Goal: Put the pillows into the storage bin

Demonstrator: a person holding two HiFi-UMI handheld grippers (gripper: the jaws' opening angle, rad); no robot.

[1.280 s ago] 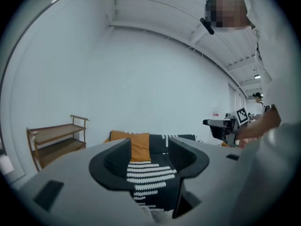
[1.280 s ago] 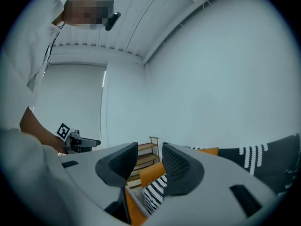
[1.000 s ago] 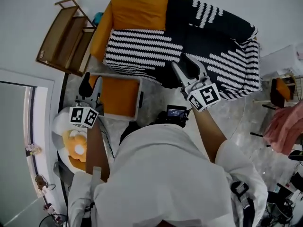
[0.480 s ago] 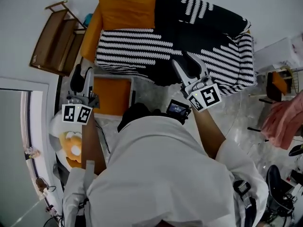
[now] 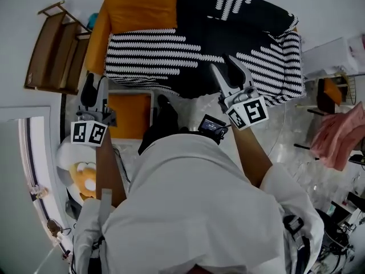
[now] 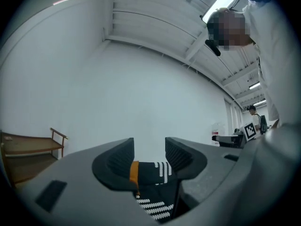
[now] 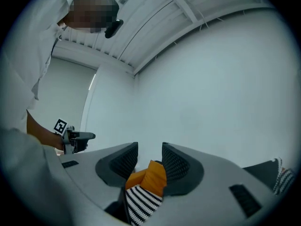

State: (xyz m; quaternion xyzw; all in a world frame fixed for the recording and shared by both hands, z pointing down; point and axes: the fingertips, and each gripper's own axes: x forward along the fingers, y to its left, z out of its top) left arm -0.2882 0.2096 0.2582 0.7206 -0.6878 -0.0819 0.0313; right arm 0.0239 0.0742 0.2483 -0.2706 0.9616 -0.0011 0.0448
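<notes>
- Left claw [image 6: 149,147] spread, empty, jaws just narrowing; right claw [image 7: 150,149] spread, empty.
- Orange pillow [image 7: 150,178] ahead of right claw: judged soft, light; I'd pinch a corner.

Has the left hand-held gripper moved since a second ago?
Yes: left hand-held gripper advanced alongside the storage bin toward the sofa; its jaws have just been closing on nothing.

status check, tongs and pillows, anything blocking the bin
Left tongs open, just been closing, nothing between them; right tongs open, empty. Stowed pillow in storage bin, back pillow on the sofa. Nothing seen in the way.
</notes>
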